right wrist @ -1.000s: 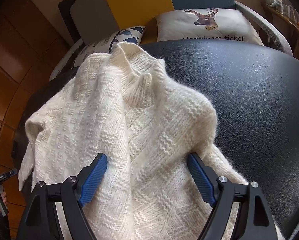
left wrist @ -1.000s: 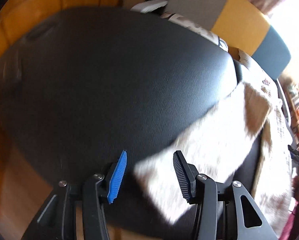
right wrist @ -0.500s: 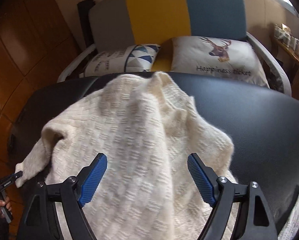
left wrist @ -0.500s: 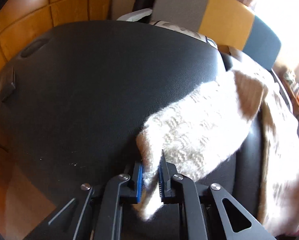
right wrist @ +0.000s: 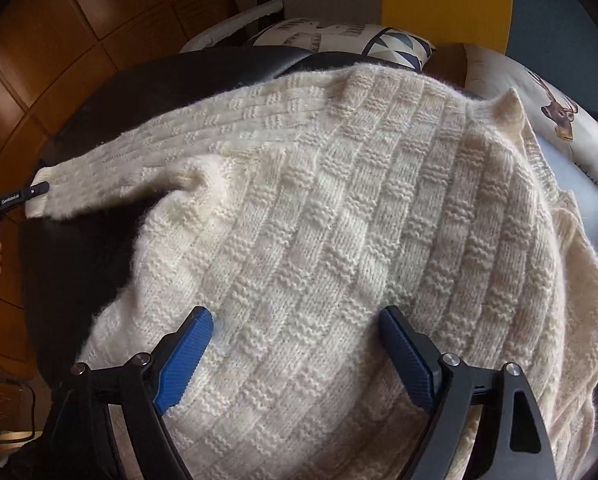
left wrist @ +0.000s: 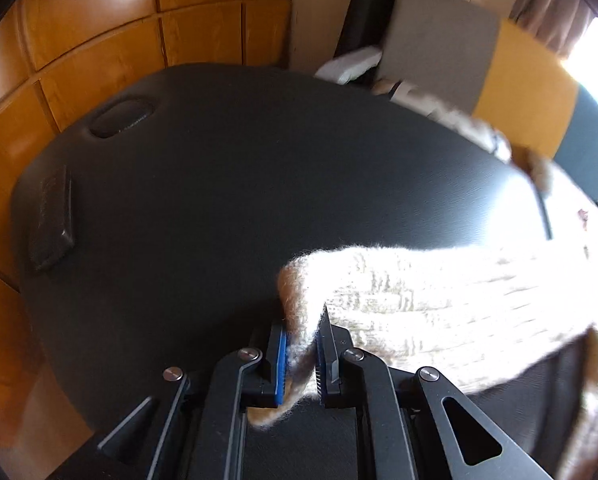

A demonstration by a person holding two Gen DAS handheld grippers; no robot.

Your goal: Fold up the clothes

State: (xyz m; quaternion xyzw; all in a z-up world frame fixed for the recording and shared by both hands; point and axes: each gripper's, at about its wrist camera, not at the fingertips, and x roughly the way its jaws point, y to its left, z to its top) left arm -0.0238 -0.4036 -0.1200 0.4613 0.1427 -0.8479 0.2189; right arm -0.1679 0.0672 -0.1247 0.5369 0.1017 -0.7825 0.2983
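Observation:
A cream cable-knit sweater [right wrist: 339,220] lies spread over the black padded table [left wrist: 219,200]. My left gripper [left wrist: 302,320] is shut on the cuff of its sleeve [left wrist: 439,292], which stretches away to the right above the table. In the right wrist view the same sleeve [right wrist: 139,160] runs out to the left, with the left gripper [right wrist: 39,190] pinching its end. My right gripper [right wrist: 297,316] hovers over the sweater's body. Its jaws are wide and opening, the knit lies below them, and the pads press on nothing.
A chair with a grey, yellow and blue back [left wrist: 519,80] stands behind the table, holding a patterned pillow [right wrist: 339,36] and a deer cushion [right wrist: 539,112]. Wood panelling [left wrist: 99,40] lines the wall. An oval recess [left wrist: 121,118] and a dark patch [left wrist: 51,216] mark the table's left end.
The left gripper closed on the sleeve cuff and pulled it out to the left, stretching the sleeve. The right gripper swung across the sweater's body and rolled, staying open.

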